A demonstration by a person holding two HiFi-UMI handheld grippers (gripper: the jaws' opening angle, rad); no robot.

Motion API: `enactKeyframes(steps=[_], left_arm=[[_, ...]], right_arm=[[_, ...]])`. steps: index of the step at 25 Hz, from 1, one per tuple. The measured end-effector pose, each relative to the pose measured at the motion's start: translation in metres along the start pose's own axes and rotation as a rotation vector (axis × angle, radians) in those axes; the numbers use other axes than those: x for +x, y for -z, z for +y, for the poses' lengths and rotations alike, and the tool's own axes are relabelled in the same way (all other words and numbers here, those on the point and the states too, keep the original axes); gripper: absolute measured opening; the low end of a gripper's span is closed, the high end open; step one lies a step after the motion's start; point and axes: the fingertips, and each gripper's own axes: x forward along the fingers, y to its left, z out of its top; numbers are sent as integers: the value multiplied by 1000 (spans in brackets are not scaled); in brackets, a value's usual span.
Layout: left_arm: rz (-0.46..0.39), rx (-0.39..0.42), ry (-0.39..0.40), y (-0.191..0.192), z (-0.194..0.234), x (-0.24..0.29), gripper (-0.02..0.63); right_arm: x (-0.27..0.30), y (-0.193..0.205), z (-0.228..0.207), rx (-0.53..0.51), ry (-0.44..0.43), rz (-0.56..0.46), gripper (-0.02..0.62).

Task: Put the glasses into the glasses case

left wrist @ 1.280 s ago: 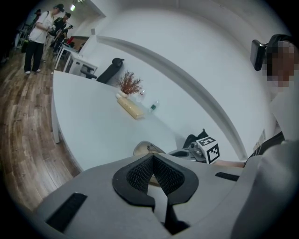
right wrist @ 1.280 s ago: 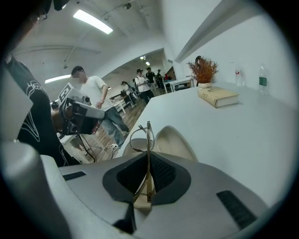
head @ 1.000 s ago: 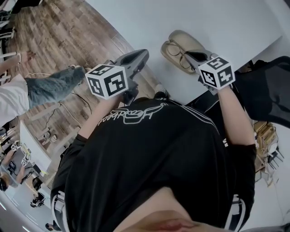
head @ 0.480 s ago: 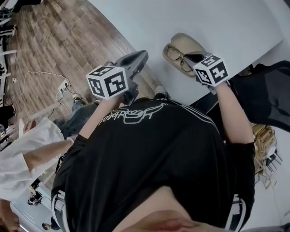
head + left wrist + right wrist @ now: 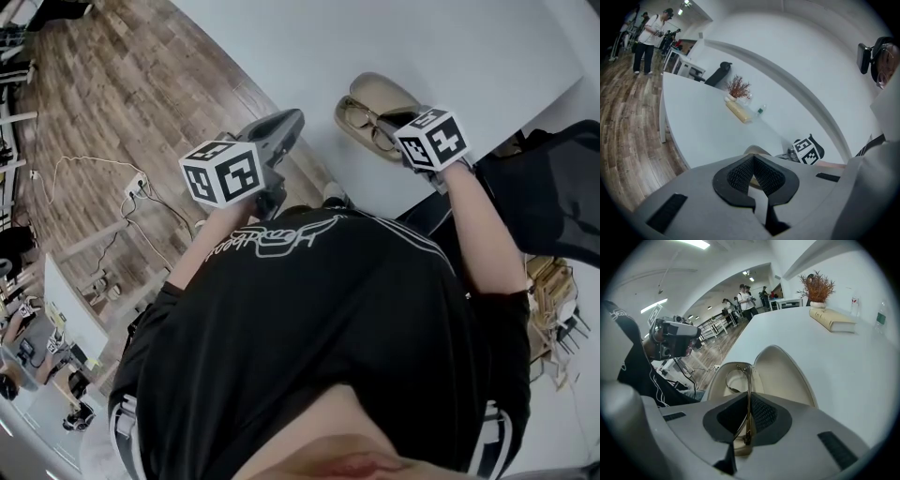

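The beige glasses case (image 5: pixel 394 92) lies open on the white table (image 5: pixel 469 47) near its edge. My right gripper (image 5: pixel 388 120) is over it, shut on the glasses (image 5: pixel 360 115). In the right gripper view the glasses (image 5: pixel 748 394) stand edge-on between the pads, one lens rim (image 5: pixel 732 380) hanging over the case's lower shell (image 5: pixel 723 385), with the lid (image 5: pixel 785 373) open beyond. My left gripper (image 5: pixel 278 126) hovers off the table's edge over the floor, jaws shut and empty. The left gripper view shows its jaws (image 5: pixel 753 160) closed, the case (image 5: pixel 757 150) just past them.
At the table's far end lie a tan book (image 5: pixel 833 320), a potted dried plant (image 5: pixel 817 287) and a small bottle (image 5: pixel 761 110). A black chair (image 5: pixel 553 197) stands at the right. Cables (image 5: pixel 94 178) trail over the wooden floor; people stand in the distance.
The right gripper has tipped a little further down over the case, still holding the glasses. A person passing at the left of the head view has gone. The left gripper stays put.
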Motion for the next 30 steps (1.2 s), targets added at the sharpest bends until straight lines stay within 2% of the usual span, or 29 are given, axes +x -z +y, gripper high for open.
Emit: enactKeyframes(steps=[9,14,19,24,30], left_arm=[[-4,-3,9,-1,-1,2,8],[-16,-19,26,-9,0,-1,8],[-14,-14,37,-11,2,0,8],[-17,10,72,-17,-10,-5,7],[-47,53,148,-33,-39,-24,8]], right_arm=[[3,2,2,68,-18,-1,21],[2,-5,6,111,-44,-18,117],[-8,-12,2,106,6,-65,163],[-45,-31,5,133,95,-216,169],[-126,-78,25,136,239,-560,170]])
